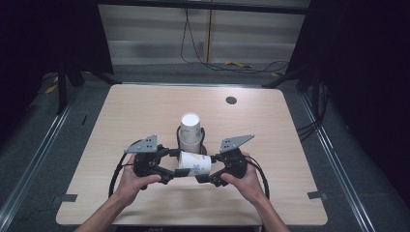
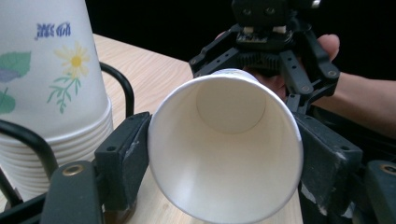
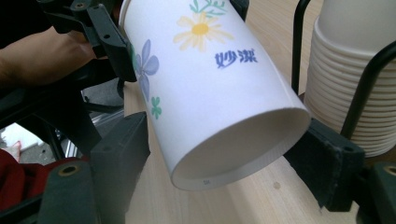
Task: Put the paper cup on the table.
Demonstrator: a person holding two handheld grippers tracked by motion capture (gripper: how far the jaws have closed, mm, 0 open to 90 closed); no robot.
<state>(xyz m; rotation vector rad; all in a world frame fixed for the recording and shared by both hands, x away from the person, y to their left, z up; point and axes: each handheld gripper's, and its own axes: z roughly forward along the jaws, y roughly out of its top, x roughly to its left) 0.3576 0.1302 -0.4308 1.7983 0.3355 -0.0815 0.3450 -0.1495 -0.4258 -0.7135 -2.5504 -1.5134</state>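
A white paper cup (image 1: 195, 163) with a flower print lies on its side in the air just above the table, between the two grippers. My left gripper (image 1: 175, 164) is shut on its mouth end; in the left gripper view both pads press the rim of the cup (image 2: 224, 144). My right gripper (image 1: 209, 168) stands open around the base of the cup (image 3: 210, 93), and its left pad (image 3: 126, 154) stands a little off the wall. Just behind is a stack of matching cups (image 1: 190, 129), upside down in a black wire holder (image 3: 299, 42).
The wooden table (image 1: 145, 106) has a round black cable hole (image 1: 231, 100) at the back right. The cup stack (image 2: 46, 93) stands close to both grippers. Cables lie on the floor beyond the far edge.
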